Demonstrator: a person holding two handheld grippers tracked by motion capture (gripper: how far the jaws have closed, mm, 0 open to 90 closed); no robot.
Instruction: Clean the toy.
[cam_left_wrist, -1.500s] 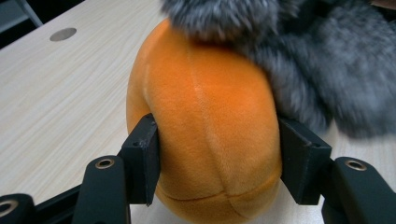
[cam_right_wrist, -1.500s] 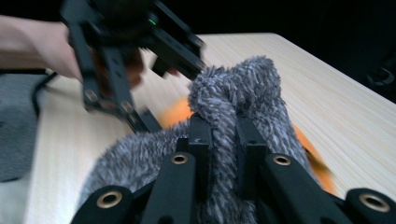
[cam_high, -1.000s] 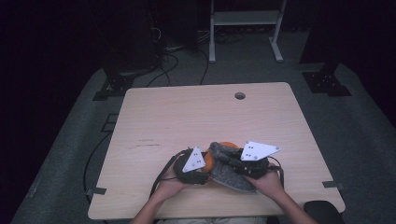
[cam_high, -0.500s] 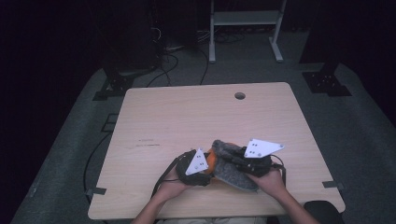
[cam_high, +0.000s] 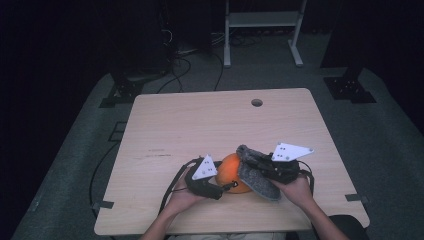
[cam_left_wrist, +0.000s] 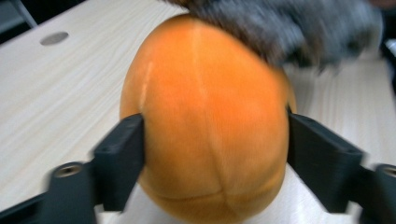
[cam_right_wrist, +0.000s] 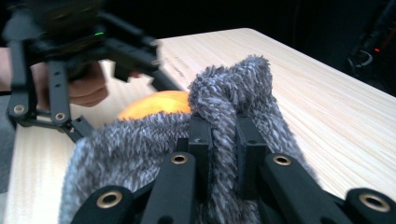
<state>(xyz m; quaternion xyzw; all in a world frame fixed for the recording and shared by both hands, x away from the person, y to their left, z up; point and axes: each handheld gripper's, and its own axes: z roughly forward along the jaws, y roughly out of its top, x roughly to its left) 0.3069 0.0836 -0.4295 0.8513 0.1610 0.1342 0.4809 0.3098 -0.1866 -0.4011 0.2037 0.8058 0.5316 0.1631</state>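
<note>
– What colour is the round soft plush ball (cam_left_wrist: 210, 135)?
– Orange, with thin paler seam lines crossing it

– And the fuzzy fleece cloth (cam_right_wrist: 140, 154) draped on it?
– Mottled grey, light and dark fibres mixed

– The fingers (cam_left_wrist: 119, 161)?
– Matt black; in the right gripper view they carry brass-coloured rivets

– The wooden tabletop (cam_high: 200, 125)?
– Pale beige with fine grain streaks, one small dark round hole (cam_high: 257, 102) near its far edge
</note>
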